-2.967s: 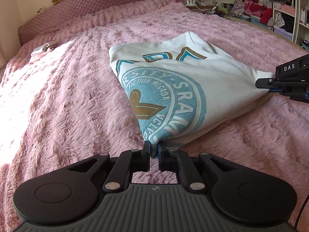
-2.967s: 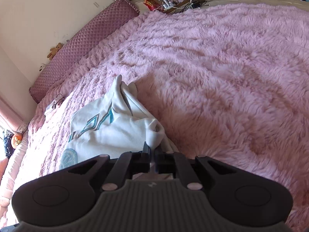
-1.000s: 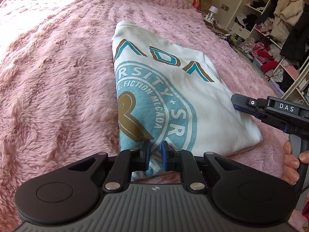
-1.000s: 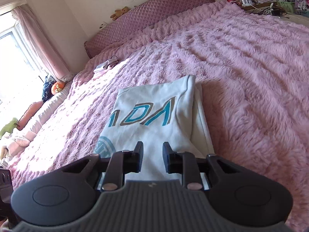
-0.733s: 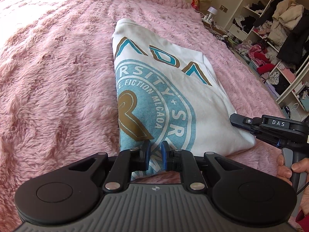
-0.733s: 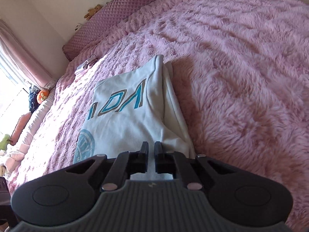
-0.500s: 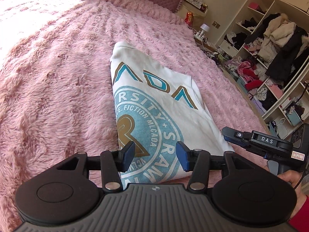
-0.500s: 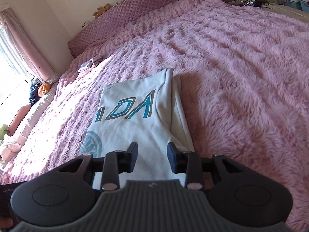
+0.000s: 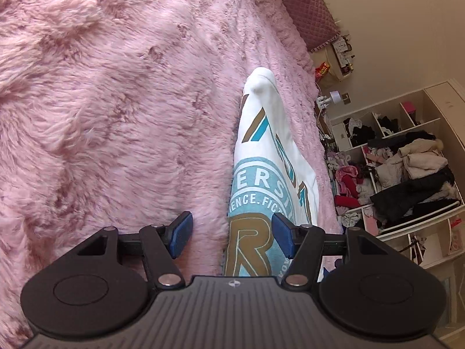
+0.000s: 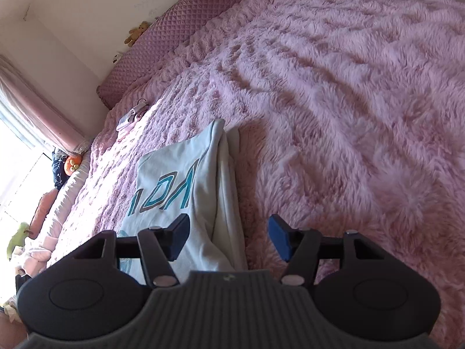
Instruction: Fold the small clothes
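Note:
A folded white shirt point(image 9: 273, 157) with a teal and gold round print lies flat on the pink furry bedspread point(image 9: 116, 101). My left gripper point(image 9: 232, 234) hovers over the shirt's left folded edge, jaws opening wide, pads clear of the cloth. In the right wrist view the same shirt point(image 10: 186, 186) shows its right folded edge with stacked layers. My right gripper point(image 10: 228, 237) straddles that edge, jaws opening, with the cloth lying below and between the pads but not pressed.
A quilted mauve headboard point(image 10: 186, 29) runs along the far side of the bed, with a small toy bear point(image 10: 136, 33) on it. Small clothes point(image 10: 130, 116) lie near it. Open shelves crammed with clothes point(image 9: 407, 168) stand past the bed's right edge. A curtain point(image 10: 32, 110) hangs at the left.
Both grippers let go of the shirt and opened wide. The left one rolled and slid to the shirt's left edge; the right one shifted along the right edge. The shirt now lies flat.

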`<state>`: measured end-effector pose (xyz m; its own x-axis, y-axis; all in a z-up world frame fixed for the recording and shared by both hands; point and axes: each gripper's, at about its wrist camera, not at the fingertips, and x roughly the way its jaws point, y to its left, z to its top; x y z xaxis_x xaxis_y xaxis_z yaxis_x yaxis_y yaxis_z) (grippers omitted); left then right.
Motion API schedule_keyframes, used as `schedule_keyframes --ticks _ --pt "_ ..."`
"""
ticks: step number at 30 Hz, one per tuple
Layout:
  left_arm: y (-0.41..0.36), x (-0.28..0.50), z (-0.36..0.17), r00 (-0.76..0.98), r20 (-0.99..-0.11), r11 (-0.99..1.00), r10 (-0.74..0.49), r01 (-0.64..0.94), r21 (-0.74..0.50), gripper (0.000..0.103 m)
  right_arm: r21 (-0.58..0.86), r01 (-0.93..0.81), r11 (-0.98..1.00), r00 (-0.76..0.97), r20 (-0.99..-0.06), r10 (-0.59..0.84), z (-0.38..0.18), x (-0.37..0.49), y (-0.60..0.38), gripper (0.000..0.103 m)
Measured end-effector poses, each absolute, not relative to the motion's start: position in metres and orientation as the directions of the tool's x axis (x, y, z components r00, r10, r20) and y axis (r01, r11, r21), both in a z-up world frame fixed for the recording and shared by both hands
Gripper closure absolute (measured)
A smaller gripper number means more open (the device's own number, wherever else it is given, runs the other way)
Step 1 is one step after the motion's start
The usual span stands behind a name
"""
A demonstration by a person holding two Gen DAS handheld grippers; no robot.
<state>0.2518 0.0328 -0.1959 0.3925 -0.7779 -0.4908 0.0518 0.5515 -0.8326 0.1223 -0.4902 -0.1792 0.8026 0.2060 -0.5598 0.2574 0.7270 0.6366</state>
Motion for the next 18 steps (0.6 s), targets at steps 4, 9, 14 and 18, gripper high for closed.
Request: schedule_keyframes --ticks 4,9,14,18 --pt "0.02 0.269 -0.209 0.364 -0.445 0.496 -0.818 0.053 -0.867 0.034 0.718 0.237 0.655 0.773 -0.547 0.32 -0.201 0.14 -0.502 0.044" --pt "0.0 0.3 -0.223 0.322 -0.384 0.412 -0.865 0.021 -0.911 0.034 0.758 0.196 0.622 0.752 -0.523 0.4 -0.216 0.168 -0.498 0.041" --pt "-0.03 0.327 -0.224 0.282 -0.413 0.446 -0.866 0.06 -0.893 0.033 0.757 0.169 0.631 0.738 -0.522 0.428 -0.222 0.201 -0.486 0.035" --pt "-0.05 0.339 -0.224 0.264 -0.428 0.461 -0.864 0.079 -0.884 0.031 0.728 0.129 0.674 0.722 -0.535 0.44 -0.22 0.221 -0.475 0.035"
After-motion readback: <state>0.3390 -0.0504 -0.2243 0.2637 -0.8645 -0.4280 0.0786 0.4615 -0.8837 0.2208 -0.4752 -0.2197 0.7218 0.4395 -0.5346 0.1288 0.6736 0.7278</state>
